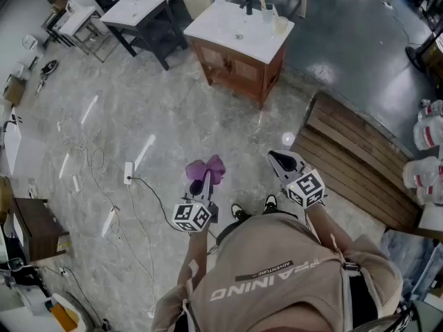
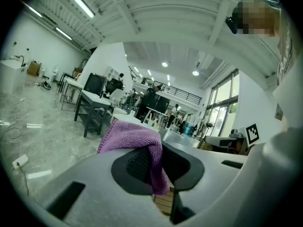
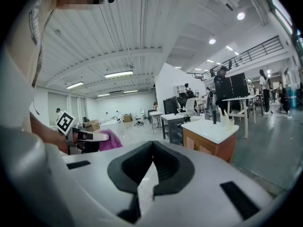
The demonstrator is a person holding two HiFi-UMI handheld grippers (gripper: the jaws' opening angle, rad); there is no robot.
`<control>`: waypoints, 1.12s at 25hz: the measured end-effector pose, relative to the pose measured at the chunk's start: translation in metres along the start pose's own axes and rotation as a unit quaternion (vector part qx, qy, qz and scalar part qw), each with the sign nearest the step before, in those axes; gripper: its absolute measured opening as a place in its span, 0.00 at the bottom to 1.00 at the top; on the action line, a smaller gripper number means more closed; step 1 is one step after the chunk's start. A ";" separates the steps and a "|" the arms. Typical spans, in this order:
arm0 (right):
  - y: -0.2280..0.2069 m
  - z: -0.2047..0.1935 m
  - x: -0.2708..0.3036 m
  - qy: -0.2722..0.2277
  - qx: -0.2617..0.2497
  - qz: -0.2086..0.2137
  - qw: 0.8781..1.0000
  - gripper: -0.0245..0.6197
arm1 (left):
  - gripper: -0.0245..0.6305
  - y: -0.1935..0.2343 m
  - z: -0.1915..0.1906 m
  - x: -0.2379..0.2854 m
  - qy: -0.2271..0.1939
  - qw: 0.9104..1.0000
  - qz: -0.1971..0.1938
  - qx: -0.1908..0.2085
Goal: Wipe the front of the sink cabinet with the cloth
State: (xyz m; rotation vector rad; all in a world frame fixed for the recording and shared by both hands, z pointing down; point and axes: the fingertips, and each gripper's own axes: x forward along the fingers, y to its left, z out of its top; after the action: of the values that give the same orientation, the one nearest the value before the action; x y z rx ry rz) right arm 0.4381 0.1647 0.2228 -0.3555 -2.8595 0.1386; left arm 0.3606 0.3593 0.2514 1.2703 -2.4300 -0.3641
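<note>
The person is standing on the grey marbled floor, holding both claws out low in front of the body. The left claw is pinching the purple cloth. Its jaws are closed on a fold, and the rest of the cloth is bunching up over the jaw tips and hanging down between them. The right claw is carrying nothing, and its jaws are sitting together at the tips. Both claws are pointing roughly the same way, well apart from each other. A wooden platform is lying on the floor to the right. Farther ahead, well away from both claws and the cloth, the sink cabinet is standing, showing its brown wooden sides under a white top. A dark table is standing near it, to the left.
</note>
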 end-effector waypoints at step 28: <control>0.066 -0.002 0.103 0.043 0.034 0.043 0.998 0.05 | 0.09 0.110 0.035 -0.020 0.000 1.000 0.015 0.017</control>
State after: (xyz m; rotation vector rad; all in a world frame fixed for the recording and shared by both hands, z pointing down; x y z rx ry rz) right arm 0.3571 0.2545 0.2415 -0.4594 -2.7477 0.2318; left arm 0.2750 0.4392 0.2596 1.2472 -2.4618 -0.3169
